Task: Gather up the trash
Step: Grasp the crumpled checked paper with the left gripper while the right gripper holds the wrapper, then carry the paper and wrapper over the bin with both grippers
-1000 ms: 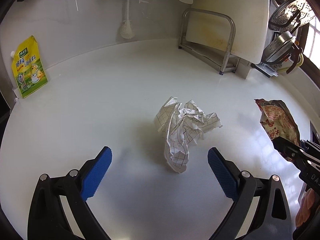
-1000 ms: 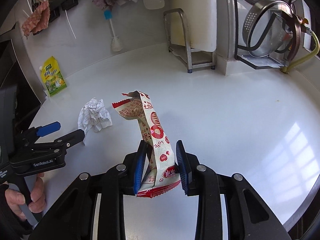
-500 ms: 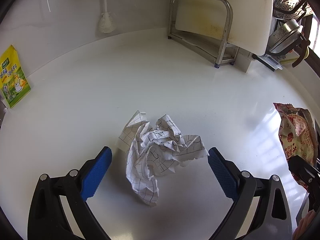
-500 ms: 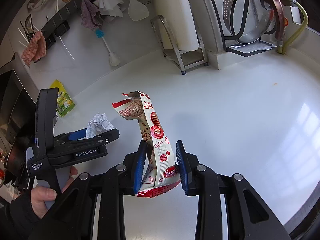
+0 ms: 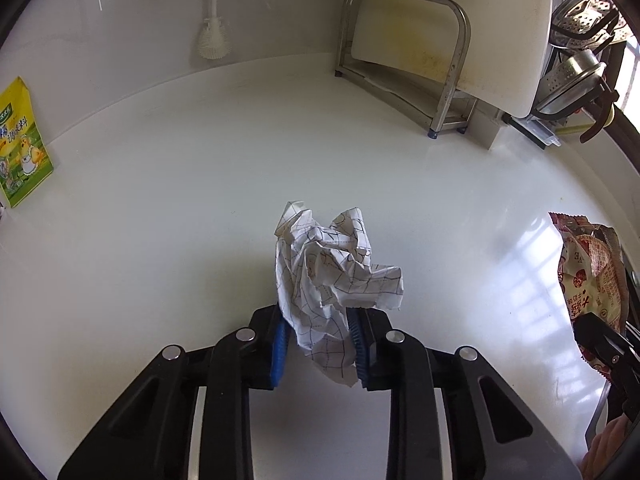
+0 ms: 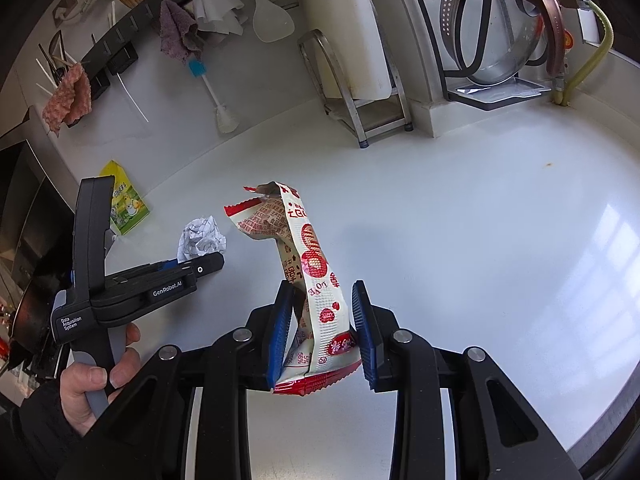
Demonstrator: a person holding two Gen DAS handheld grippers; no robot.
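A crumpled sheet of checked white paper (image 5: 332, 264) lies on the white counter (image 5: 180, 200). My left gripper (image 5: 320, 320) has its jaws closing on the paper's near end, and the blue pads (image 5: 280, 340) press it from both sides. The right wrist view shows the same paper (image 6: 202, 236) at the tip of the left gripper (image 6: 208, 262), which a hand (image 6: 92, 384) holds. My right gripper (image 6: 322, 286) is shut on a red and white snack wrapper (image 6: 312, 256), held upright above the counter. That wrapper (image 5: 588, 272) also shows at the right edge of the left wrist view.
A yellow pouch (image 5: 22, 148) leans on the back wall at left, beside a hanging bottle brush (image 5: 214, 36). A metal rack (image 5: 444, 80) with a white cutting board stands at the back right. Steel strainers and pots (image 6: 492, 28) sit farther right. Cloths (image 6: 178, 30) hang above.
The left gripper moved forward over the crumpled paper, and its wide-open jaws came together on it. The right gripper kept its hold on the wrapper.
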